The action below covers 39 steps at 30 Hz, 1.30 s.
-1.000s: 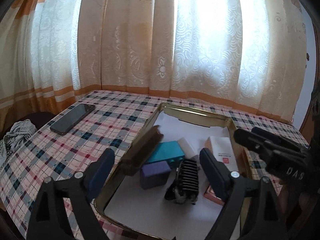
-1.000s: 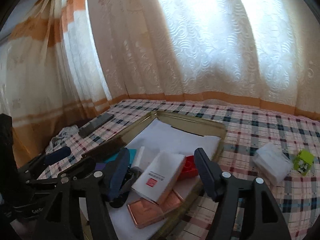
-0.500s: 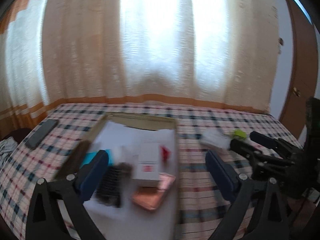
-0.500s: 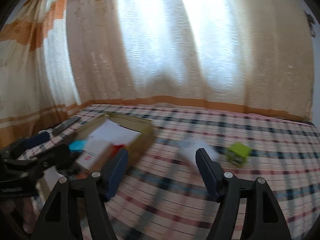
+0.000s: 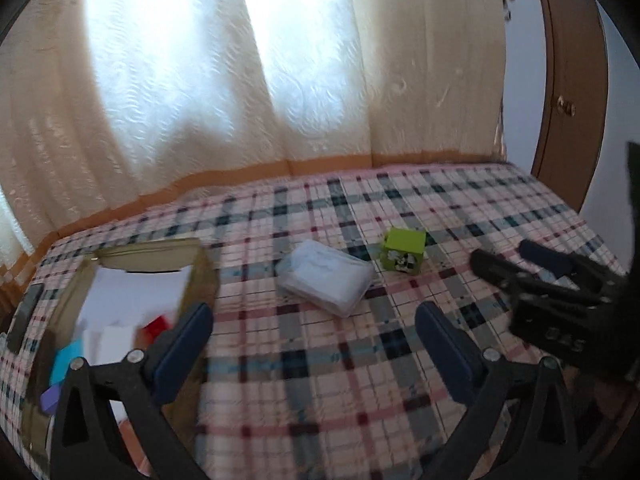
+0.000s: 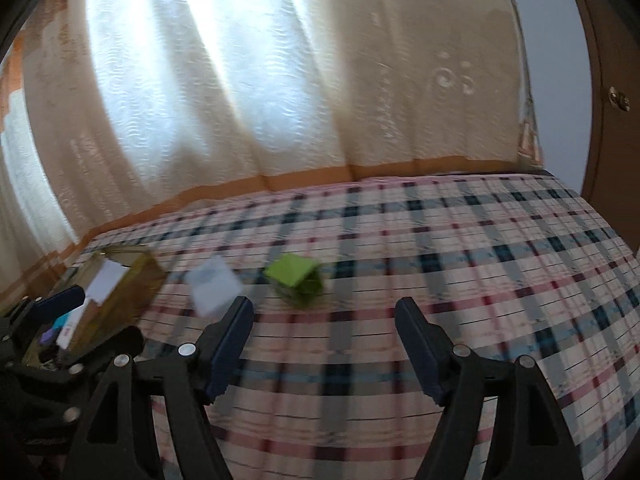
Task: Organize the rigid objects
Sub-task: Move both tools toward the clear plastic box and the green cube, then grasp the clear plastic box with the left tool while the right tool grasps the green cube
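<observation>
Plaid cloth (image 5: 320, 360), green cube box (image 5: 402, 250) (printed side), soft clear packet (image 5: 324, 276), left gripper (image 5: 314, 332) and right gripper (image 6: 324, 330) empty, jaws just widening.

Window: covered by cream patterned curtains (image 5: 280, 80), backlit by daylight
Door: brown wood (image 6: 612, 92), seen at right
Surface: spread with plaid cloth (image 6: 440, 260)

The tray (image 5: 198, 276) and its contents are smeared; the left gripper (image 5: 314, 338) hides its near corner.

Probably home: patterned curtains (image 5: 320, 80), plaid tablecloth (image 5: 320, 360), wooden door (image 5: 572, 100).
</observation>
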Each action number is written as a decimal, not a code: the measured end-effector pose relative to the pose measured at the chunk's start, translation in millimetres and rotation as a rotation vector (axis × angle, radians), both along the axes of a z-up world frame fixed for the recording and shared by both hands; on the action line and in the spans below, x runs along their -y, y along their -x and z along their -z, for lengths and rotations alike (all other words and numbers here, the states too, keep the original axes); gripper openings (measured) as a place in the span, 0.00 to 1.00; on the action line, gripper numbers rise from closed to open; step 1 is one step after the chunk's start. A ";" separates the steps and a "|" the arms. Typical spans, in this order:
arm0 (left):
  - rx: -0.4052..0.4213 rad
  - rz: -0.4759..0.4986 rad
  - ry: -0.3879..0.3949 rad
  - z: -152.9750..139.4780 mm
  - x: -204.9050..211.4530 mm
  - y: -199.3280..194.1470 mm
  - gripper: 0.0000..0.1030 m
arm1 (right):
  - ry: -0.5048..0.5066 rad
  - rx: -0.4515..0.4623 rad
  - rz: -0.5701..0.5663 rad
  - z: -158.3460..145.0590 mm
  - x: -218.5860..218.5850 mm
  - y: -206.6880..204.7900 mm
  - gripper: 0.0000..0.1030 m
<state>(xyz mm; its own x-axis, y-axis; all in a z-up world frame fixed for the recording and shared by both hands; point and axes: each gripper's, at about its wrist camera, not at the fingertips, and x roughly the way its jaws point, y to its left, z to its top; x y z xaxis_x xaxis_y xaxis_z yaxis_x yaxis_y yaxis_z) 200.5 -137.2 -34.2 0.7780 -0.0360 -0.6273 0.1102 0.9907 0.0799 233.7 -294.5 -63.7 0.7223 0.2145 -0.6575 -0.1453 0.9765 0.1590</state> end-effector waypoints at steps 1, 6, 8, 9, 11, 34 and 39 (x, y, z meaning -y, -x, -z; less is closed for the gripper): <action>-0.018 0.000 -0.005 3.6 2.5 -7.6 1.00 | 0.007 -0.006 0.008 0.7 4.5 -2.5 0.73; -0.089 0.011 0.023 20.5 4.6 -43.5 1.00 | 0.003 -0.035 0.034 4.4 15.6 -18.1 0.73; -0.099 -0.001 0.030 27.2 1.9 -53.7 1.00 | -0.005 -0.038 0.044 8.2 17.7 -20.1 0.73; -0.101 0.007 0.031 30.4 1.5 -58.1 1.00 | -0.007 -0.041 0.044 10.1 18.2 -22.0 0.73; -0.108 0.006 0.026 35.0 0.2 -65.6 1.00 | -0.005 -0.052 0.042 14.9 16.7 -24.5 0.73; -0.170 0.060 0.068 52.2 -1.7 -91.9 0.88 | 0.008 -0.068 0.047 24.0 14.4 -29.4 0.76; -0.162 0.035 0.085 51.0 -18.4 -85.9 0.89 | 0.032 -0.054 0.030 22.0 -0.1 -32.6 0.76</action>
